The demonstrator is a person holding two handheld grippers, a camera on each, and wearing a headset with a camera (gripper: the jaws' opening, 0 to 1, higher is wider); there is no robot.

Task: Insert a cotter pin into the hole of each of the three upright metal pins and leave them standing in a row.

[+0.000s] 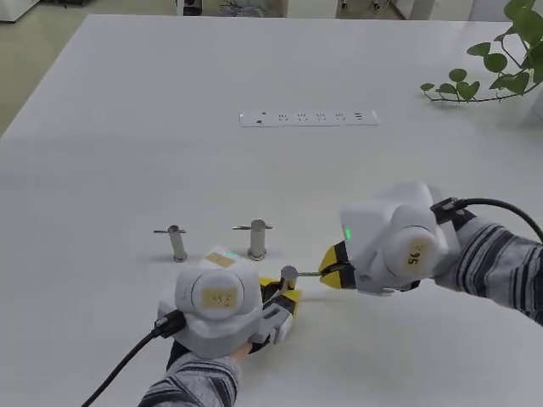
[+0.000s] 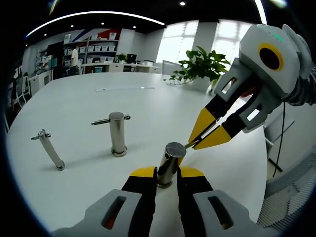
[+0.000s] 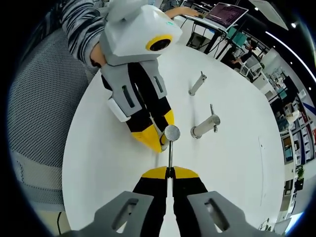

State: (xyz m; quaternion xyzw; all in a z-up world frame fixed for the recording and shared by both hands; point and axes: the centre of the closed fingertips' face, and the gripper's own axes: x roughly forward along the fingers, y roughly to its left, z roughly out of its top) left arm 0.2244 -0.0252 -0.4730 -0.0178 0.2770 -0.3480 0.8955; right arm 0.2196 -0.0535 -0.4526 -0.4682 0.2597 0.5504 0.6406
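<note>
**Loose cotter pin meeting the third metal pin near the worktop's front edge**

The left gripper (image 2: pixel 167 174) is clamping the lower shaft of the held pin (image 2: pixel 170 160). Its yellow-tipped jaws are pressing in from both sides, and the pin is standing upright on the white worktop (image 1: pixel 127 127), close to the front edge.

The right gripper (image 3: pixel 169 172) is coming in from the right-hand side. Its jaws are pinched together on the tail of the loose cotter pin (image 3: pixel 170 152). The thin wire is lying level and pointing straight at the held pin's head. In the left gripper view its tip is touching the pin just under the top rim. Whether it is sitting in the hole, I cannot tell.

Two more metal pins are standing just behind the held one, a little further from the front edge. The middle pin (image 1: pixel 257 240) is standing nearest, and the left-hand pin (image 1: pixel 176 243) is standing beside it toward the left edge. Each is carrying one of the fitted cotter pins (image 1: pixel 164 230) crosswise through its top. The two are standing apart from each other and from the grippers.

A white power strip (image 1: pixel 308 118) is lying flat further back, midway across the worktop. The leaves of a green plant (image 1: pixel 501 59) are hanging over the far right corner. Striped sleeves are showing behind both grippers.
</note>
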